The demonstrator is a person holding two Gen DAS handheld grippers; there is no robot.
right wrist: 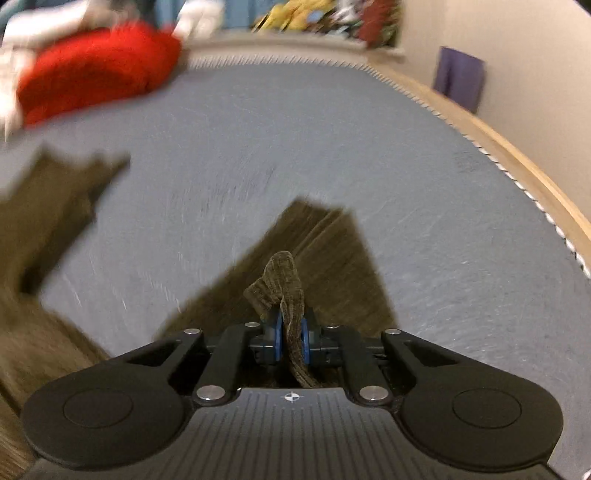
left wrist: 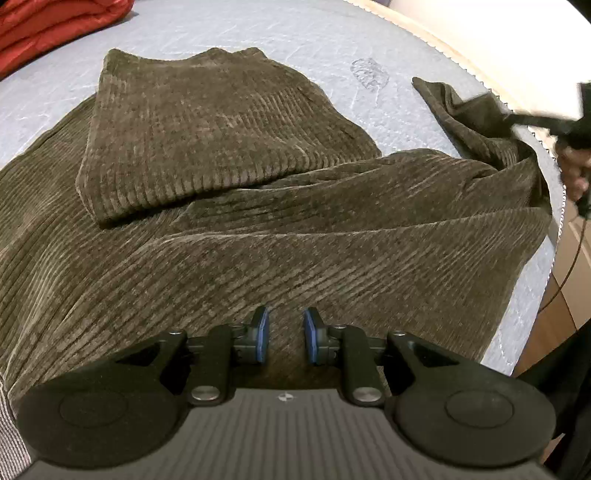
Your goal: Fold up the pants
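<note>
Dark olive corduroy pants [left wrist: 229,206] lie spread on a grey-blue mattress [left wrist: 258,33], with one end folded back on top [left wrist: 207,136]. My left gripper [left wrist: 285,334] is open and empty, just above the cloth near its front edge. My right gripper [right wrist: 291,341] is shut on a bunched edge of the pants [right wrist: 284,280] and holds it lifted above the mattress [right wrist: 332,147]. The right gripper also shows in the left wrist view [left wrist: 561,125] at the far right, pulling a pants corner up. The right wrist view is motion-blurred.
A red quilt [left wrist: 48,22] lies at the mattress's far left corner; it also shows in the right wrist view [right wrist: 96,70]. The mattress's right edge [left wrist: 554,240] drops to a wooden floor. A wall and a purple item [right wrist: 460,79] stand beyond the bed.
</note>
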